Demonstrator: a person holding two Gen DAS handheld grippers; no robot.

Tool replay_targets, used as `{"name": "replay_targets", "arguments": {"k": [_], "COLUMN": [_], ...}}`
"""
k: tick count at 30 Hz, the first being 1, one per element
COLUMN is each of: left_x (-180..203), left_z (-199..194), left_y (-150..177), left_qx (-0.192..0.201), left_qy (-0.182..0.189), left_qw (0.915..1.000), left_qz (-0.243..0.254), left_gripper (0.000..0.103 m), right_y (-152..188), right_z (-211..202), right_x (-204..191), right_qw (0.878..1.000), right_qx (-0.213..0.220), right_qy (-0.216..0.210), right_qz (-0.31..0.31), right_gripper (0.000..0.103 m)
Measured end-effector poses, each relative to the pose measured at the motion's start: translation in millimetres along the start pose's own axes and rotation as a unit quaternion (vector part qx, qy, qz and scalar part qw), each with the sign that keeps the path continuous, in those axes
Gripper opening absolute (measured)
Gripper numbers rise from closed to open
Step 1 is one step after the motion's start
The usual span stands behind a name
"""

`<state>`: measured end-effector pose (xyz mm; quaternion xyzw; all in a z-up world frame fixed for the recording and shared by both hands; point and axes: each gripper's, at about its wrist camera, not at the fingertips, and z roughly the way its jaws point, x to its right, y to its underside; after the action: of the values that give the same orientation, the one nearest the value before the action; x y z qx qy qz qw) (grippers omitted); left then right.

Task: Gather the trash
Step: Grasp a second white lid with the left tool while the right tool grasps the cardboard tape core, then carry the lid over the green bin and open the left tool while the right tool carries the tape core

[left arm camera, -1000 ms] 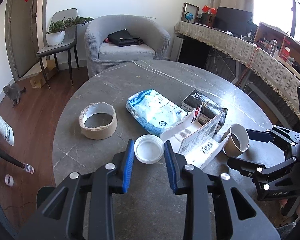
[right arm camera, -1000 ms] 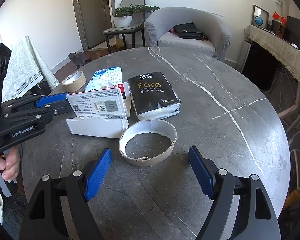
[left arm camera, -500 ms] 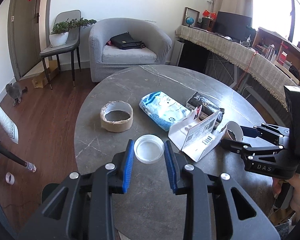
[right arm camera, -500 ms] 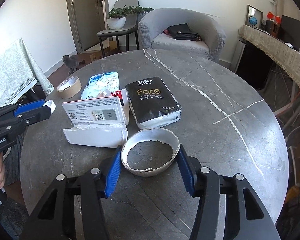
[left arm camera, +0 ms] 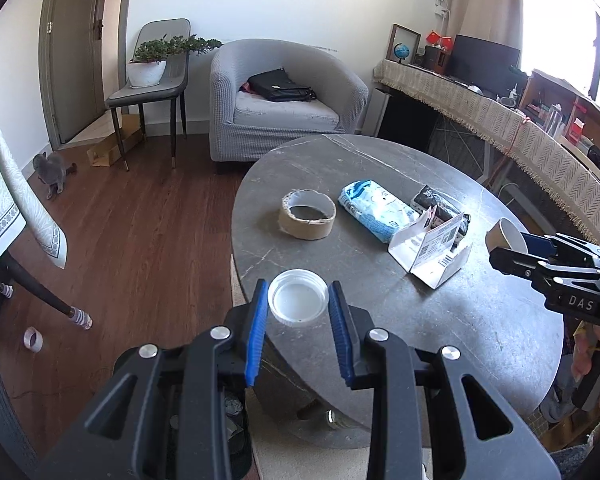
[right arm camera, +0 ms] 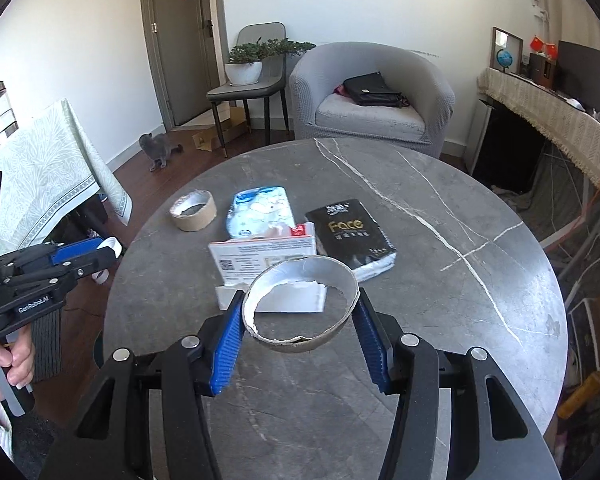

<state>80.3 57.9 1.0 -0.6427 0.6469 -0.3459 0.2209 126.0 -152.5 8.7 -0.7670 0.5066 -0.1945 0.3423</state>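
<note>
My left gripper [left arm camera: 298,300] is shut on a white plastic lid [left arm camera: 298,298] and holds it above the left edge of the round grey marble table [left arm camera: 480,320]. My right gripper [right arm camera: 300,312] is shut on a torn cardboard tape ring [right arm camera: 312,338], lifted above the table [right arm camera: 440,280]. That ring also shows in the left wrist view [left arm camera: 500,236]. On the table lie a second tape ring [left arm camera: 308,220], a blue tissue pack [left arm camera: 374,208], a torn white box [left arm camera: 432,254] and a black tissue pack [right arm camera: 350,232].
A grey armchair [left arm camera: 280,100] with a black bag and a chair with a potted plant [left arm camera: 152,68] stand behind the table. A grey cat [left arm camera: 52,168] is on the wooden floor at left. A small tape roll [left arm camera: 34,339] lies on the floor.
My left gripper lifted the white lid and drew back to the table's left edge. My right gripper closed on the torn tape ring and raised it off the table.
</note>
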Motion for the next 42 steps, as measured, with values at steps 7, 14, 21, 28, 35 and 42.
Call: {"name": "replay_targets", "arguments": {"k": [7, 14, 21, 28, 35, 42], "left_x": [-26, -53, -88, -113, -132, -150], "left_z": [1, -2, 3, 11, 20, 34], "left_y": [8, 17, 39, 66, 95, 125], "left_qx": [-0.018, -0.03, -0.065, -0.111, -0.159, -0.217], "left_qy": [-0.013, -0.033, -0.045, -0.046, -0.05, -0.049], "left_qw": [0.9996, 0.9987, 0.9966, 0.9922, 0.9851, 0.9733], "left_qz": [-0.02, -0.024, -0.025, -0.031, -0.04, -0.054], "left_gripper": [0.032, 0.032, 0.033, 0.033, 0.033, 0.032], "right_y": [-14, -28, -39, -42, -40, -37], "right_z": [-5, 1, 12, 27, 46, 61], "right_x": [-37, -70, -108, -146, -180, -206], "right_qw": [0.999, 0.997, 0.993, 0.99, 0.986, 0.982], "right_qx": [0.017, 0.035, 0.035, 0.027, 0.006, -0.015], "right_qy": [-0.029, -0.061, -0.093, -0.116, -0.131, -0.141], "right_qz": [-0.027, -0.039, -0.057, -0.08, -0.108, -0.127], "right_gripper": [0.054, 0.054, 0.054, 0.054, 0.054, 0.054]}}
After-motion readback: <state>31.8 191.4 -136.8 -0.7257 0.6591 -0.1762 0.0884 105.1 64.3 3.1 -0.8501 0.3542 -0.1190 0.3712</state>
